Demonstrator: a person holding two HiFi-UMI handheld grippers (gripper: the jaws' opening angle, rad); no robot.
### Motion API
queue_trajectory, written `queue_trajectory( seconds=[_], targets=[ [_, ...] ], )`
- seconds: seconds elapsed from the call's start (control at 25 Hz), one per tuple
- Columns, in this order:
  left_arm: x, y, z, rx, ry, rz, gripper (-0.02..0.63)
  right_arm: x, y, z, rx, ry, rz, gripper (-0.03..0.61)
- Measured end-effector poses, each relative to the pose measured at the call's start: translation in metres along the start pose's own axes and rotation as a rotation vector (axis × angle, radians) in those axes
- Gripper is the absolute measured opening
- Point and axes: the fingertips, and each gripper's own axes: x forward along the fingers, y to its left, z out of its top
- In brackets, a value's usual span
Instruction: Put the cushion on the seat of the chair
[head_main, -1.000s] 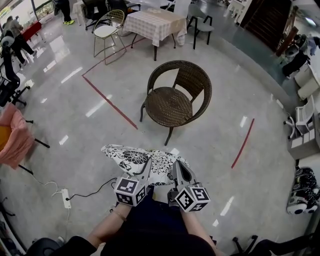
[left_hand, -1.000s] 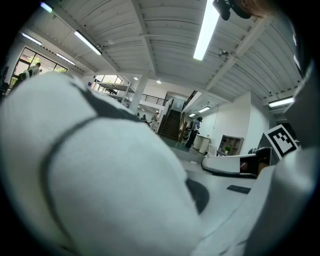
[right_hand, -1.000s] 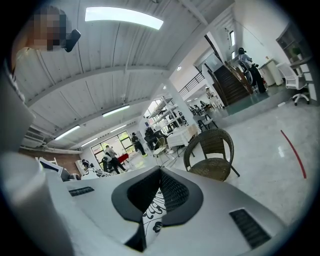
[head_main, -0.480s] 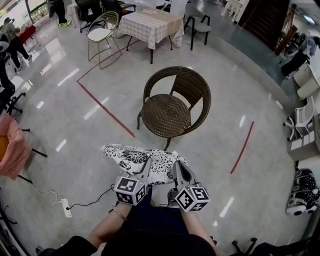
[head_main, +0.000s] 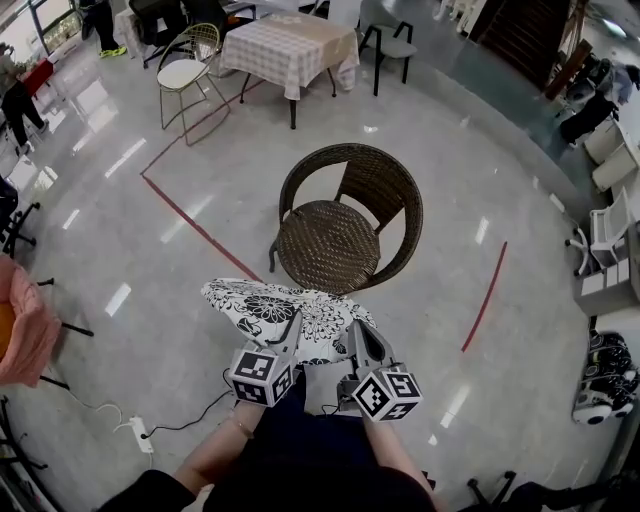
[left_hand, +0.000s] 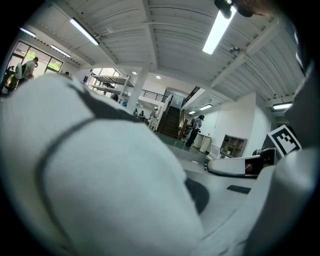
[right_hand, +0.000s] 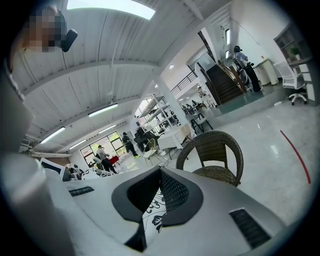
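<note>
A black-and-white flowered cushion hangs in the air in front of me, held by its near edge. My left gripper and my right gripper are both shut on that edge, side by side. The brown wicker chair stands on the floor just beyond the cushion, its round seat bare and its back to the far right. In the right gripper view the dark pads of the right gripper pinch a strip of the cushion's fabric, with the chair ahead. The left gripper view is mostly filled by a blurred grey mass, so its jaws are hidden there.
A table with a checked cloth and a thin metal chair stand farther back. Red tape lines cross the floor left and right of the wicker chair. A power strip with cable lies at the near left, white shelves at right.
The wicker chair has come closer in the head view as I moved forward with the cushion. Both grippers keep the same hold on it.
</note>
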Motion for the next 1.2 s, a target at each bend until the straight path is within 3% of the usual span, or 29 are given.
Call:
queue_trajectory(
  seconds=[0.64,1.2],
  targets=[
    [0.091,0.072,0.046,-0.043,0.013,-0.019,0.017,0.090,-0.029,0.034,0.022,-0.012,-0.098,0.021],
    [0.150,0.082,0.061,-0.062,0.031,-0.034,0.017,0.113,-0.065,0.044,0.032,0.027,-0.135,0.021]
  ],
)
